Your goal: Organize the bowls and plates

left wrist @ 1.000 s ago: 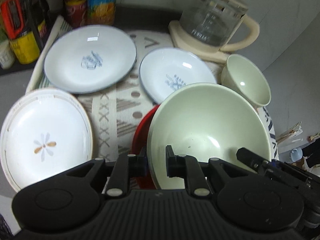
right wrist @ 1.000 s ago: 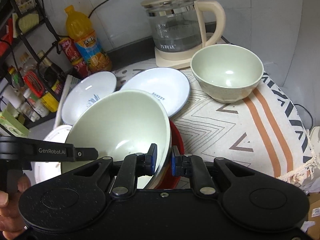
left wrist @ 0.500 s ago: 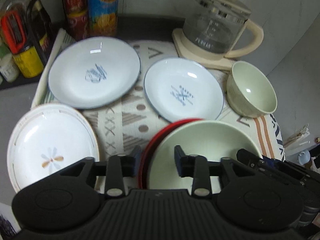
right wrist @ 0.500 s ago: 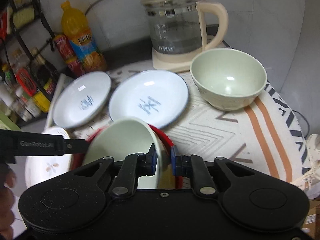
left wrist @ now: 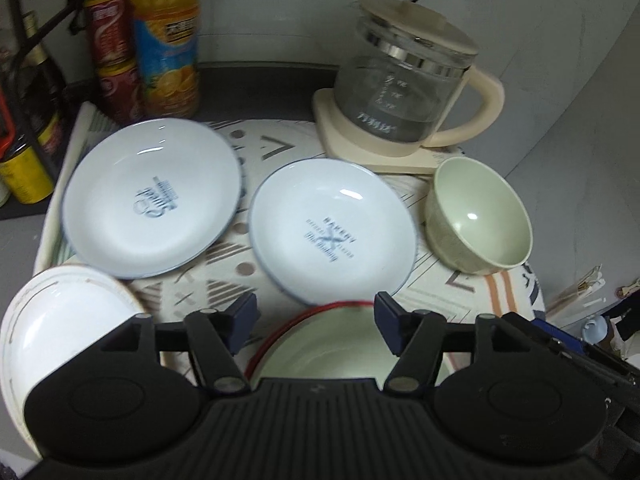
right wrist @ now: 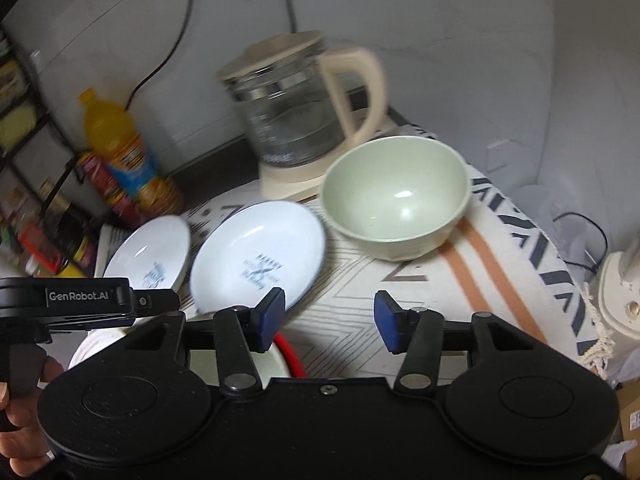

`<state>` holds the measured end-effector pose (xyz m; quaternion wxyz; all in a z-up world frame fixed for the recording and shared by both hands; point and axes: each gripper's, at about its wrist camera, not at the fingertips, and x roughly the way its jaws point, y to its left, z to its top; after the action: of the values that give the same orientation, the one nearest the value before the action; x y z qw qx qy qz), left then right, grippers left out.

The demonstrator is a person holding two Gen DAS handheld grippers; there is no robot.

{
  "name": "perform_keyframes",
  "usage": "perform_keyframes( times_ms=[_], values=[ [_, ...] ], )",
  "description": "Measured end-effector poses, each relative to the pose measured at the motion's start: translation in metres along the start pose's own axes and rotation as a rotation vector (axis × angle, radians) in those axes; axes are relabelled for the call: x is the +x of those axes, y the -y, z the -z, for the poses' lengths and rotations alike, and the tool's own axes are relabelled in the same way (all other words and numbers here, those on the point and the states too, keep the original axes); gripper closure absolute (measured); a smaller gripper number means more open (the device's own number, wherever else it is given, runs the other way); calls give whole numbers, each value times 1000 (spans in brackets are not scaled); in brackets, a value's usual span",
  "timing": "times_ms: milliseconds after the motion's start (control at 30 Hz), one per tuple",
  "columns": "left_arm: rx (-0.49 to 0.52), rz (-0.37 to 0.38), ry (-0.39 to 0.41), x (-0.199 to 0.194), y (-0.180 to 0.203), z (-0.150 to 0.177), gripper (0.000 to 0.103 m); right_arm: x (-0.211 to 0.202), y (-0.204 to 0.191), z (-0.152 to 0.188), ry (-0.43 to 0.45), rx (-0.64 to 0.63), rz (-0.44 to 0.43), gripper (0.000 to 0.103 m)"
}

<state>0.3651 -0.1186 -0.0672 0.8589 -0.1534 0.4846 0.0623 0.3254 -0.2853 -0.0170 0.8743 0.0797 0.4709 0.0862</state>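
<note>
The large pale-green bowl (left wrist: 332, 350) rests in the red plate (left wrist: 344, 303) just below my left gripper (left wrist: 316, 315). The left jaws are opening and their pads stand clear of the bowl's rim. My right gripper (right wrist: 329, 315) is also opening, with only cloth between its fingers. The red plate's rim (right wrist: 290, 354) and the bowl's edge (right wrist: 276, 360) show under its left finger. A smaller green bowl (right wrist: 394, 196) stands upright farther back. Two white blue-rimmed plates (left wrist: 332, 232) (left wrist: 152, 196) lie side by side, and a white flower plate (left wrist: 60, 332) lies at the left.
A glass kettle (left wrist: 400, 80) on its cream base stands at the back by the wall. An orange drink bottle (left wrist: 168, 40) and red cans (left wrist: 116, 64) stand at the back left beside a black rack. A patterned cloth (right wrist: 460, 280) covers the table. A hand (right wrist: 20, 400) holds the left gripper.
Both grippers were shut on the tilted large green bowl. It came down level into the red plate, both sets of jaws spread off its rim, and both grippers drew back.
</note>
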Motion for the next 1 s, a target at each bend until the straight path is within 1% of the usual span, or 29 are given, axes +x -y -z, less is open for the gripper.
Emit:
perform_keyframes(
  times_ms=[100, 167, 300, 433, 700, 1000],
  values=[
    [12, 17, 3, 6, 8, -7, 33, 0, 10, -3, 14, 19, 30, 51],
    [30, 28, 2, 10, 16, -11, 30, 0, 17, -5, 23, 33, 46, 45],
    [70, 52, 2, 19, 31, -16, 29, 0, 29, -9, 36, 64, 77, 41],
    [91, 70, -5, 30, 46, -21, 28, 2, 42, -14, 50, 106, 102, 29],
    [128, 107, -24, 55, 69, -38, 28, 11, 58, -25, 65, 141, 144, 29],
    [149, 121, -52, 85, 87, -55, 28, 25, 71, -35, 56, 174, 175, 29]
  ],
)
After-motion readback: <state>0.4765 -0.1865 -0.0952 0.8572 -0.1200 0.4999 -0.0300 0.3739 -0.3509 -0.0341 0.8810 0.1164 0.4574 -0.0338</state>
